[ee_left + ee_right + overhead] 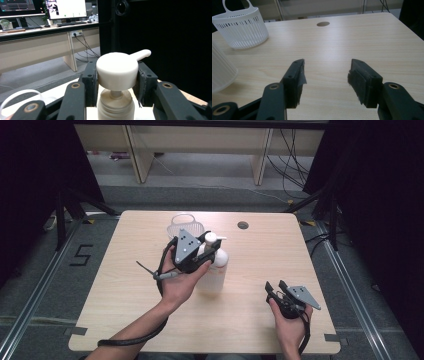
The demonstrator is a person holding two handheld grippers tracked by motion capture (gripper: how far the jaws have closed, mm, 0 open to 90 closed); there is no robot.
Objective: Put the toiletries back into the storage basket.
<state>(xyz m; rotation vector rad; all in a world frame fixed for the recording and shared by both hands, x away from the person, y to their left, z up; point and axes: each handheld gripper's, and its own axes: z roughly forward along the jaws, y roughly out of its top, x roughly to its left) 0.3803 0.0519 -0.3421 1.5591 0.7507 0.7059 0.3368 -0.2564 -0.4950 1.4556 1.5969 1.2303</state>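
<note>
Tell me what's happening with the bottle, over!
Left gripper shut on pump bottle at its pump head. Right gripper open, nothing between its jaws. White basket just behind the bottle.

white pump bottle (218, 257), white (slatted) basket (242, 27)

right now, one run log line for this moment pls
left gripper: shut on pump bottle at its pump head | right gripper: open, holds nothing, low over table | white basket: on table, untouched

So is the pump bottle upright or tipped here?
Upright: the pump bottle stands on the table, pump head on top, gripped by the left hand-held gripper.
</note>
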